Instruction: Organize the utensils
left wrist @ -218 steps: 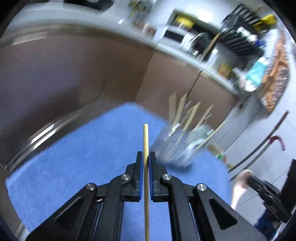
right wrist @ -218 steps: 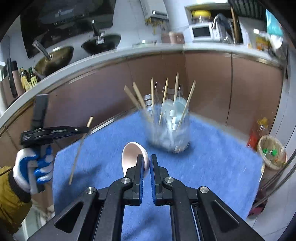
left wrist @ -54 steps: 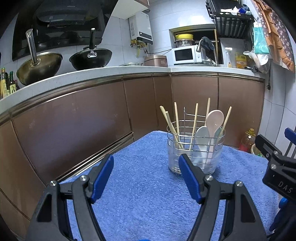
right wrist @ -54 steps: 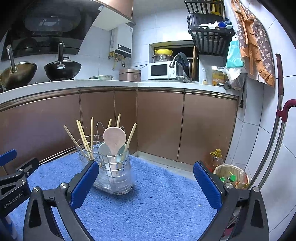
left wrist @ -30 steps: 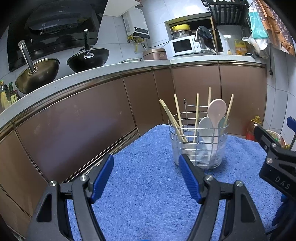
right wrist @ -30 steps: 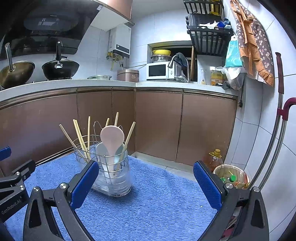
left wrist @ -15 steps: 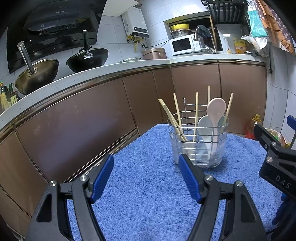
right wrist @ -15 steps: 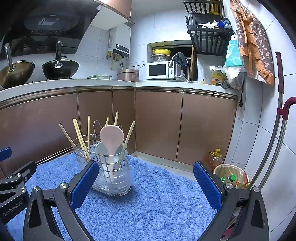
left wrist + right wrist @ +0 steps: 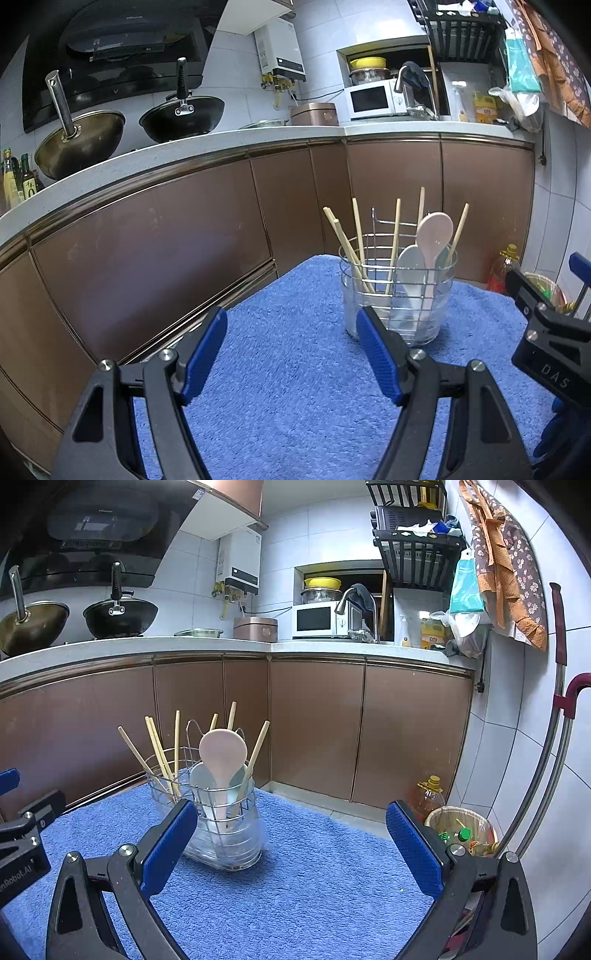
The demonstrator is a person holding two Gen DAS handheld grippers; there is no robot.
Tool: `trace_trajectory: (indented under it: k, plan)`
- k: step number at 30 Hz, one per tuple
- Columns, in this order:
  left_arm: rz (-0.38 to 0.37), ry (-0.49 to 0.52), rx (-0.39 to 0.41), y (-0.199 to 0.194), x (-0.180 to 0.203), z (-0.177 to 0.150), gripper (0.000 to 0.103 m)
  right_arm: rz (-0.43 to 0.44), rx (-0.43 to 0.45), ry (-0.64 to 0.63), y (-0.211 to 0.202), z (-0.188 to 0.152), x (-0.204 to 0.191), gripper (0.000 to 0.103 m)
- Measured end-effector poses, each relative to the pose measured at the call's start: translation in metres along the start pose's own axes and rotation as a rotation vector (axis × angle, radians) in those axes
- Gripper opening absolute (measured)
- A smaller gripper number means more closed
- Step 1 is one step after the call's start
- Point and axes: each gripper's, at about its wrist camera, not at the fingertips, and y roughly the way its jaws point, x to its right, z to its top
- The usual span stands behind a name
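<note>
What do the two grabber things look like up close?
Each hand-held gripper, left and right, is a black plastic frame with triangle cutouts and silver bolts. The fingers wear ridged blue pads. White letters mark each black body, seen from the other camera. A blue glove shows at the left view's edge.
</note>
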Motion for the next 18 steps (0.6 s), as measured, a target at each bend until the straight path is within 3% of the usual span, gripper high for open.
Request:
trace_trajectory:
  k: [18]
  plan:
    - [-0.016,-0.012,0.027,-0.021,-0.011,0.007,0.071,-0.016,-0.034,0.007,-0.014,-0.006,0.004,0.103]
